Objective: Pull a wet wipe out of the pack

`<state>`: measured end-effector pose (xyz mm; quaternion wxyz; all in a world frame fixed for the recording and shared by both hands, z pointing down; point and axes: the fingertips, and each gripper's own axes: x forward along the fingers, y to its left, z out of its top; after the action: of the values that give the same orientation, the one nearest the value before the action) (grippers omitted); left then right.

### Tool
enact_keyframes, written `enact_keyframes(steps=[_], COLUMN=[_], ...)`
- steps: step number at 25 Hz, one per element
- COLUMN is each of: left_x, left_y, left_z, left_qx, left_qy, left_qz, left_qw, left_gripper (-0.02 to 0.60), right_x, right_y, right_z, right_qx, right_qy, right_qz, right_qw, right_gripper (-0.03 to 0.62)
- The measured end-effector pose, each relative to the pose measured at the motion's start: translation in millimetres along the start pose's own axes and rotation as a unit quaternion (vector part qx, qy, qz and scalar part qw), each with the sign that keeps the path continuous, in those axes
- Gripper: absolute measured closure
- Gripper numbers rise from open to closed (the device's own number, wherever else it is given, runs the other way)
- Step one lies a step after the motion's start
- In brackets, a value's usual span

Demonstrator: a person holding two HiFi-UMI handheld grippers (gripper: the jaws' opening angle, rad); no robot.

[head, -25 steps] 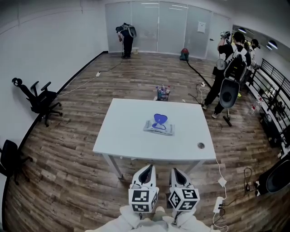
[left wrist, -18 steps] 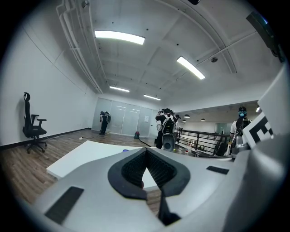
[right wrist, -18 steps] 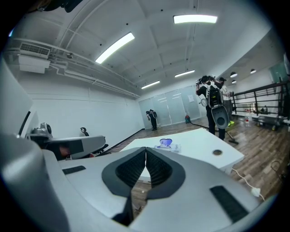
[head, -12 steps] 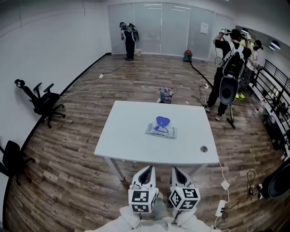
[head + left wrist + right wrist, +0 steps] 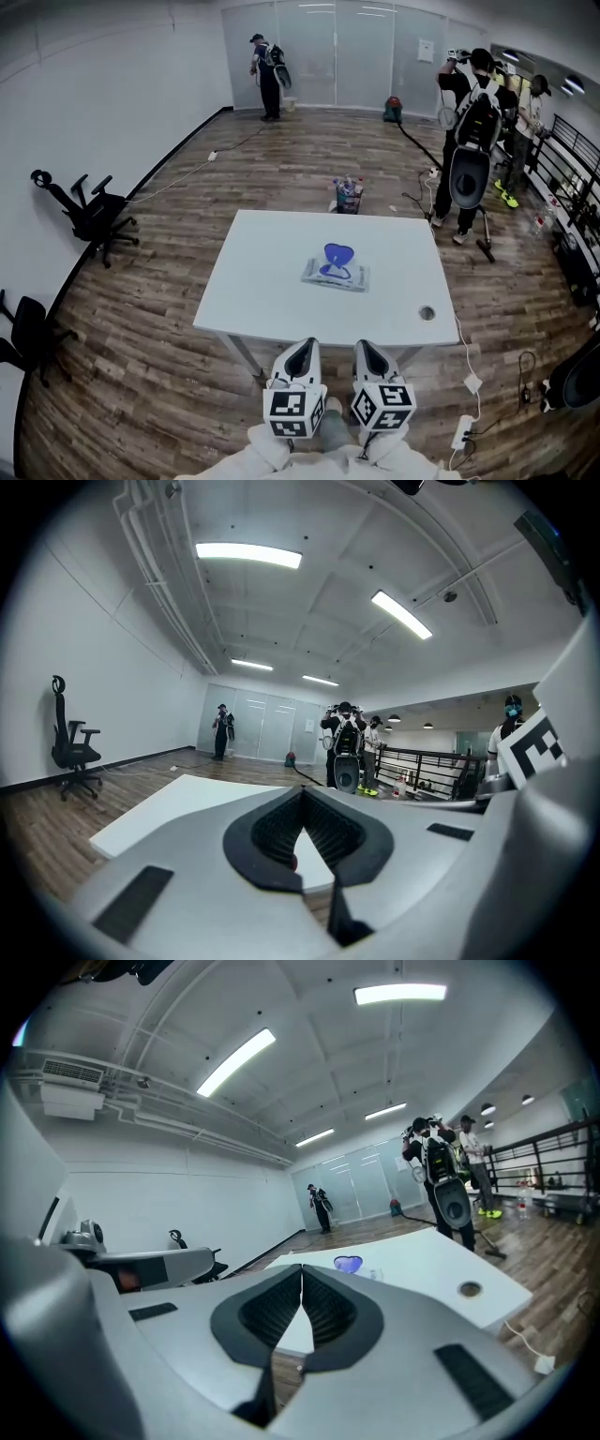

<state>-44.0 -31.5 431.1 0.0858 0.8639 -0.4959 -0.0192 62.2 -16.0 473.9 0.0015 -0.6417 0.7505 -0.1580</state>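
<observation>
On the white rectangular table [image 5: 262,309], the pale flat wet-wipe pack with raised blue lid [image 5: 336,272] lies mid-top, long axis parallel to the near edge. The left gripper [image 5: 303,349] and right gripper [image 5: 364,347] hover short of that edge, jaws closed, empty. The pack is straight ahead, well apart; the right looks marginally nearer.

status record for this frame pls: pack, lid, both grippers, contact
pack: wet wipe pack lying flat near the middle of the white table
lid: blue lid flipped up
left gripper: fingers together, nothing between them, short of the table's near edge
right gripper: fingers together, nothing between them, beside the left one
contact: neither gripper touches the pack
also on table: round cable hole near the right front corner
</observation>
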Motion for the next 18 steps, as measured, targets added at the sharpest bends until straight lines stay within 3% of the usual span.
enact_keyframes(steps=[18], left_x=[95], left_y=[26], left_z=[20], left_qx=[0.006], left_qy=[-0.002], left_qz=[0.028], left_qw=[0.9996], left_gripper=[0.581], right_x=[92], right_y=[-37], right_z=[39], right_qx=[0.004], right_qy=[0.004], right_qz=[0.019], right_qw=[1.0], right_gripper=[0.585])
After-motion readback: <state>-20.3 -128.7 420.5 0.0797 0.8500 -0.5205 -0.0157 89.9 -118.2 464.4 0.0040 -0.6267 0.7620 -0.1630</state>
